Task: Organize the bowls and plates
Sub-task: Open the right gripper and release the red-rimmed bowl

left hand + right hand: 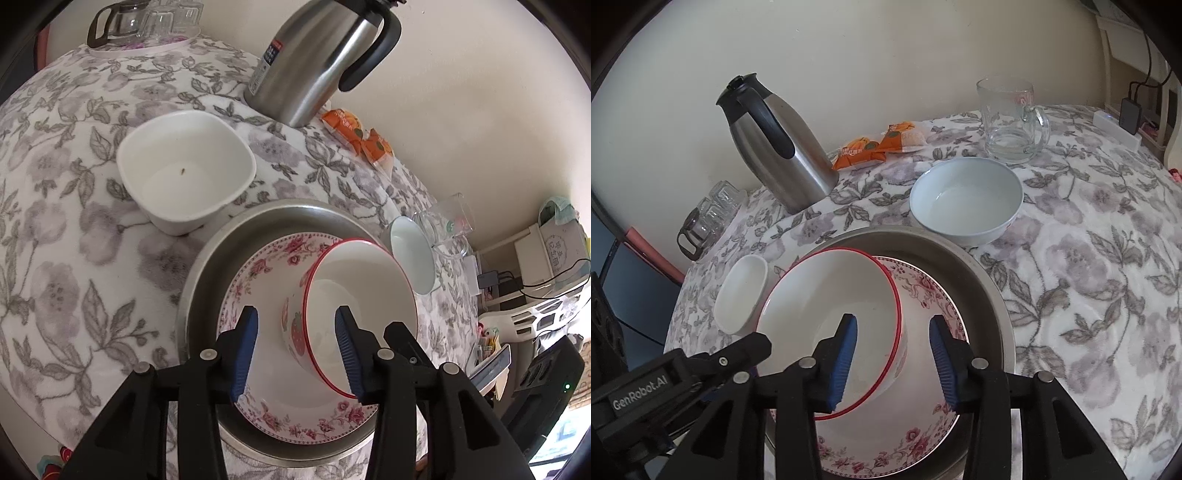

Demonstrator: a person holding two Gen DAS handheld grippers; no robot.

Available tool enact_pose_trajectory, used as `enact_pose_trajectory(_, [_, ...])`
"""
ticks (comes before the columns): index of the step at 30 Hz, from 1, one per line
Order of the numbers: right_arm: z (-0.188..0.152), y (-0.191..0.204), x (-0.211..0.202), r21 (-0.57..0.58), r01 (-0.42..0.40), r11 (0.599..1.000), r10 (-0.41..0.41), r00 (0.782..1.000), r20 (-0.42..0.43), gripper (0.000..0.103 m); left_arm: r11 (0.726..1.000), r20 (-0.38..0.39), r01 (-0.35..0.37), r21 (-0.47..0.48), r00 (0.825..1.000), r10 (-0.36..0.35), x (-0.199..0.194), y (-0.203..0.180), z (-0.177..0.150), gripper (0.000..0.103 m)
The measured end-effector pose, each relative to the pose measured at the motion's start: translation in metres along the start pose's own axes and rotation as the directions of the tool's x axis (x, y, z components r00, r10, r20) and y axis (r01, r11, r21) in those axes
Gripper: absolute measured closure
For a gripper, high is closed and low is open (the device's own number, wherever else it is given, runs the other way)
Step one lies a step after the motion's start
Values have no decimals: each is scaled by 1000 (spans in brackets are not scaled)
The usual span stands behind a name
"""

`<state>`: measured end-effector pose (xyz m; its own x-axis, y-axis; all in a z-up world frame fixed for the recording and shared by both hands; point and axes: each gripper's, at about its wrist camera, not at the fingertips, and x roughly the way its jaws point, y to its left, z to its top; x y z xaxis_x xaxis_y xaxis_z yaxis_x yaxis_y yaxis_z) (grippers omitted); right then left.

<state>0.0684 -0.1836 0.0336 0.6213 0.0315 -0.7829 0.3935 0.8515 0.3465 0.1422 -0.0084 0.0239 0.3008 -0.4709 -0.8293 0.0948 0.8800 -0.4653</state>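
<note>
The red-rimmed strawberry bowl (354,314) sits tilted on the floral plate (266,280), itself nested in the metal basin (207,266) at lower centre of both views. The left tool (301,350) and right tool (894,363) each straddle one side of its rim with jaws parted and pads clear of the wall, nothing gripped. Judgement: the stacking step is at release; next calls for gathering the white bowl (966,199), upper right, and the square dish (184,170), upper left.
</note>
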Motion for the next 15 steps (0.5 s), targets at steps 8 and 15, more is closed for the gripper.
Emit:
enact_pose_trajectory(8, [3, 9, -9, -36, 55, 998, -54, 998, 37, 36, 999, 10, -38, -13, 999, 39, -9, 3, 4, 42])
enact_pose_trajectory(15, [4, 10, -12, -47, 92, 995, -89, 994, 55, 26, 993, 20, -110, -36, 994, 111, -13, 16, 6, 32])
